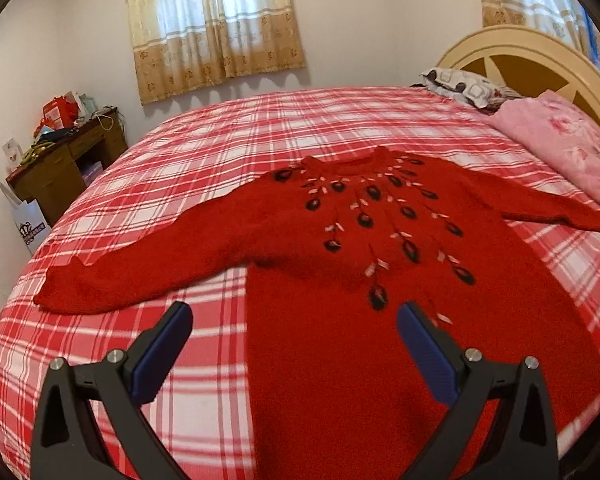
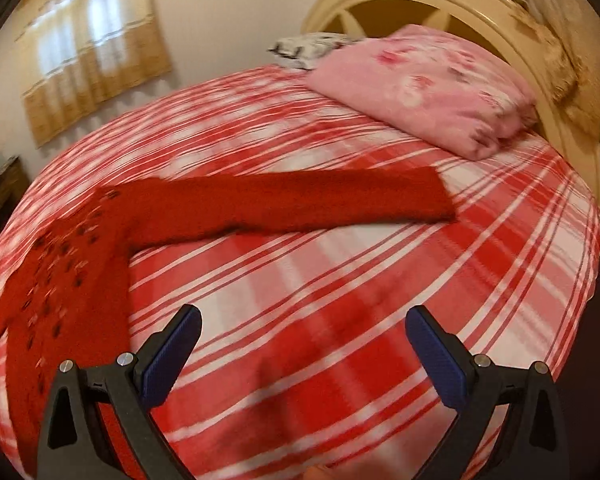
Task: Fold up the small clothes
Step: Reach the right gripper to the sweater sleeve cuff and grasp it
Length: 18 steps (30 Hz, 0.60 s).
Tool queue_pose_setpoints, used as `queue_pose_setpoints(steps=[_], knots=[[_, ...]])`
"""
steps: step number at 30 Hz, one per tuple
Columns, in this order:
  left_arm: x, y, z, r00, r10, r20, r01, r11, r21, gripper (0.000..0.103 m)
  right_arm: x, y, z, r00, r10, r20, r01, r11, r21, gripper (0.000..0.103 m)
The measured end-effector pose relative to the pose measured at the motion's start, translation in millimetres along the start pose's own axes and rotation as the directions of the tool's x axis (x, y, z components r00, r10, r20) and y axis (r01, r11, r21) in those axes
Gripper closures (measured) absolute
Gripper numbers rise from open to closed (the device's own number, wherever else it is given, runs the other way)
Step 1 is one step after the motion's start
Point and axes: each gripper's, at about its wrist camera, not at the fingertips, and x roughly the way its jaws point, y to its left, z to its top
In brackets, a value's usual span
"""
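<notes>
A red knit sweater (image 1: 340, 264) with dark leaf decorations lies flat, front up, on the plaid bed, both sleeves spread out sideways. My left gripper (image 1: 294, 316) is open and empty, above the sweater's lower left body edge. In the right wrist view the sweater's body (image 2: 64, 264) is at the left and its right sleeve (image 2: 300, 200) stretches toward the pillows. My right gripper (image 2: 302, 320) is open and empty, over bare bedspread below that sleeve.
The bed has a red and white plaid cover (image 1: 204, 148). A pink folded blanket (image 2: 424, 84) and a patterned pillow (image 1: 460, 84) lie by the cream headboard (image 1: 532, 56). A cluttered wooden desk (image 1: 64, 160) stands left of the bed.
</notes>
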Motion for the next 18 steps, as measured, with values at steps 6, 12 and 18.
queue_pose_setpoints(steps=[6, 12, 18], knots=[[35.6, 6.5, 6.3, 0.998, 0.039, -0.046, -0.039, 0.999, -0.004, 0.0, 34.4, -58.0, 43.6, 0.996, -0.077, -0.041, 0.082, 0.988, 0.134, 0.001], [56.5, 13.0, 11.1, 0.994, 0.069, -0.08, -0.071, 0.997, -0.018, 0.0, 63.9, -106.6, 69.3, 0.989, -0.11, -0.095, 0.132, 0.955, 0.266, 0.008], [66.8, 27.8, 14.3, 0.991, 0.104, -0.09, -0.108, 0.993, -0.041, 0.0, 90.5, -124.7, 85.7, 0.983, -0.122, -0.136, 0.158, 0.942, 0.295, 0.022]])
